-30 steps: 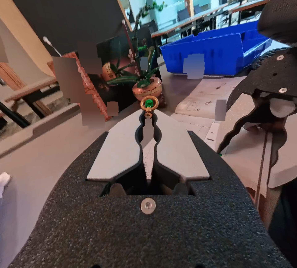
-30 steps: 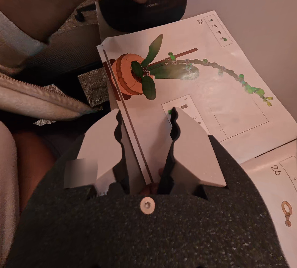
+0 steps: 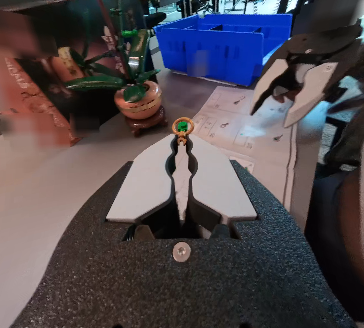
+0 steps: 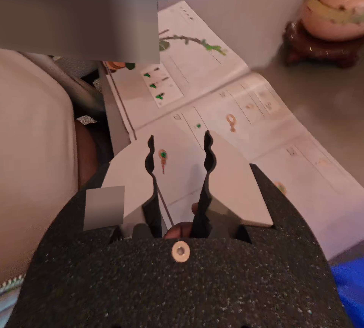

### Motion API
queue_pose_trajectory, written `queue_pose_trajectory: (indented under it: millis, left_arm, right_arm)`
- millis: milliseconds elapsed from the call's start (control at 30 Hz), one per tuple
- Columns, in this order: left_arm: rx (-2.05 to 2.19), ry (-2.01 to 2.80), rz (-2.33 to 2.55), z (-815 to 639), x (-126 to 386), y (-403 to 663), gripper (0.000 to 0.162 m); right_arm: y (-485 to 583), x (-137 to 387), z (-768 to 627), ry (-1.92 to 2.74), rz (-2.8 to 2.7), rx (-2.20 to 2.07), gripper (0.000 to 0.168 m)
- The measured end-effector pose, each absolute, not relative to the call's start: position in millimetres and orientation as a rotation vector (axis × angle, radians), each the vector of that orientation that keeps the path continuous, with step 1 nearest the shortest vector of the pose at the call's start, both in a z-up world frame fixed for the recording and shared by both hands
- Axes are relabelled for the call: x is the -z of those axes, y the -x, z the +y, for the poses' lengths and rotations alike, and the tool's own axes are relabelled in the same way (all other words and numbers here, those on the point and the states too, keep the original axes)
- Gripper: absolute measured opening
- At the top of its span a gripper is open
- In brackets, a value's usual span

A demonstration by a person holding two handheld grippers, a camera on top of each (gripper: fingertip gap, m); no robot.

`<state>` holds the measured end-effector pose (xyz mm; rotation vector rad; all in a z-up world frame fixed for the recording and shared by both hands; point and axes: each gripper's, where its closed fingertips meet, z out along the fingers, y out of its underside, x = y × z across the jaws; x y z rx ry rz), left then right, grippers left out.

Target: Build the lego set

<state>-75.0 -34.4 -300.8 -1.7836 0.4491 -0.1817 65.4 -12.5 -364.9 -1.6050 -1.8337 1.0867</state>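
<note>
On a grey tabletop (image 3: 49, 171) in an office with long desks, an open paper instruction booklet (image 4: 246, 121) lies near a pink brick-built plant pot (image 3: 137, 100) and blue plastic bin (image 3: 216, 51). The left gripper (image 3: 182, 139) pinches the small gold ring piece with a green stud (image 3: 182, 128), its long axis along the fingers, ring pointing away. The right gripper (image 4: 178, 135) hangs wide apart and empty over the booklet.

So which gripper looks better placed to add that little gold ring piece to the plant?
Probably the left gripper: it already pinches the gold ring piece, facing the plant model. The right gripper hangs open over the instruction booklet.
</note>
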Motion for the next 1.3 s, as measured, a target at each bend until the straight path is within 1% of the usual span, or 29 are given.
queue_pose_trajectory:
  millis: [33,200,433,567,1200,1300]
  left_arm:
    - [0.214,1.788,0.451,-31,301,67,0.007]
    - [0.386,1.767,0.452,-17,296,35,0.007]
    - [0.533,1.779,0.471,0,316,12,0.007]
    - [0.550,1.822,0.467,2,328,15,0.007]
    - [0.617,1.876,0.454,4,336,15,0.007]
    - [0.614,1.882,0.462,4,337,14,0.007]
  right_arm:
    - [-69,368,-8,1.647,-1.813,-1.098,0.049]
    - [-72,378,-9,1.712,-1.773,-1.147,0.051]
    - [-71,390,-6,1.771,-1.781,-1.089,0.053]
    - [-70,391,-6,1.772,-1.782,-1.105,0.053]
    - [-68,391,-2,1.807,-1.740,-1.138,0.045]
    - [-67,391,-1,1.816,-1.728,-1.123,0.042]
